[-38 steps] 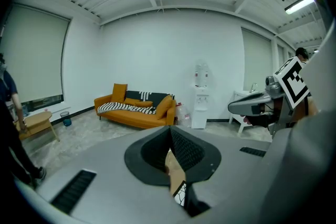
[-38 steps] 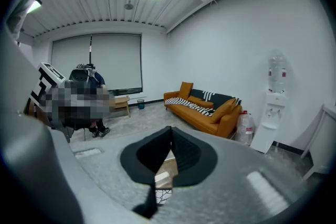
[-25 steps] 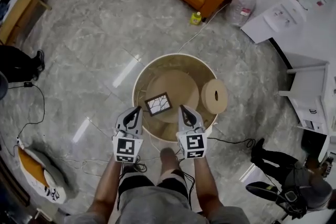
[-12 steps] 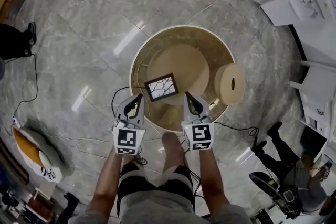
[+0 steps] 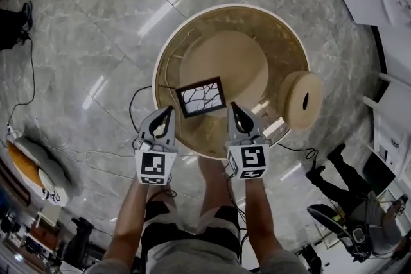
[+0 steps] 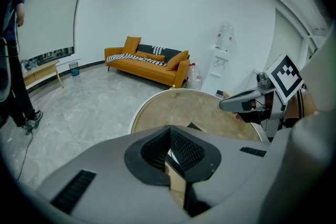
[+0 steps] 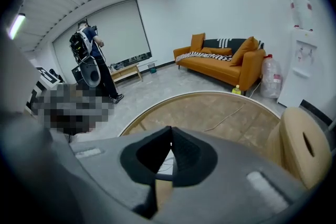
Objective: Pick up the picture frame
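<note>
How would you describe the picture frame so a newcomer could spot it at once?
Find the round table on the grey stone floor. The picture frame lies on its near side, just ahead of the left gripper and right gripper. It is the only flat rectangle there, a dark border around white with black branching lines, unlike the round beige disc at the right edge.

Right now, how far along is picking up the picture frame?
Done: nothing yet; the picture frame lies untouched on the round table. In hand: the left gripper and right gripper hover at the near rim, one on either side of the frame, both with jaws together and empty. Left: open a gripper, close it on the frame and lift.
</note>
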`<action>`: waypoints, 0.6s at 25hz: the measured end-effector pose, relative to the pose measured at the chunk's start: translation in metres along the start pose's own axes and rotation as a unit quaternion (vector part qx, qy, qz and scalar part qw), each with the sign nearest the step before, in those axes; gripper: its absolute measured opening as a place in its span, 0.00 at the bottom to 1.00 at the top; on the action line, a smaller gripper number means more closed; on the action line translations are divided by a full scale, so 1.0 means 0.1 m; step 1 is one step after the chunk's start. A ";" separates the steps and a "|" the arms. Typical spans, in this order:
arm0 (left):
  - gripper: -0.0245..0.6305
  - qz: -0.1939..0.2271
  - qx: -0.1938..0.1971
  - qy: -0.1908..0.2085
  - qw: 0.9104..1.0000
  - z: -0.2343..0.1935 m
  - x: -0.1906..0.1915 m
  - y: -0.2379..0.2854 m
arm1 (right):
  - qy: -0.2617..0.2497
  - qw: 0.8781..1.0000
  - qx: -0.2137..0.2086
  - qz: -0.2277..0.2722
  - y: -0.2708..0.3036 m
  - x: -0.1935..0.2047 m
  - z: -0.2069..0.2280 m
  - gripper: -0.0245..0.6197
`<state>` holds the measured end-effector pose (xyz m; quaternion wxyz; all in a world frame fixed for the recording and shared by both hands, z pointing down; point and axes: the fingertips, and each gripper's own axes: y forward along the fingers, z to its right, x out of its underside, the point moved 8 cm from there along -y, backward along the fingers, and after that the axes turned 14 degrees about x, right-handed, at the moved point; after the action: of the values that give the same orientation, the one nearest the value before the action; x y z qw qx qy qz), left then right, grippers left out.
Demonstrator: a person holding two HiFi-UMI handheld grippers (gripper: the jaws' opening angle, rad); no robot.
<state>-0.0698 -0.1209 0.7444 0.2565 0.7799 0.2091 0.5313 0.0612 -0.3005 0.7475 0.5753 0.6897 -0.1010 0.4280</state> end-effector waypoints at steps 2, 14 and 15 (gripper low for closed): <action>0.06 -0.004 -0.001 -0.009 1.000 -0.03 0.16 0.09 | -0.008 1.000 -0.005 -0.009 0.11 0.15 -0.02 0.04; 0.06 -0.016 -0.006 -0.050 0.999 -0.17 0.65 0.43 | -0.049 0.997 -0.026 -0.061 0.61 0.57 0.01 0.04; 0.06 -0.018 -0.006 -0.052 0.998 -0.17 0.67 0.43 | -0.051 0.996 -0.026 -0.066 0.64 0.59 0.00 0.04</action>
<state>-0.0603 -0.1112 0.8242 0.2812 0.8008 0.2065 0.4868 0.0572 -0.3001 0.8344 0.6140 0.7009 -0.0953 0.3503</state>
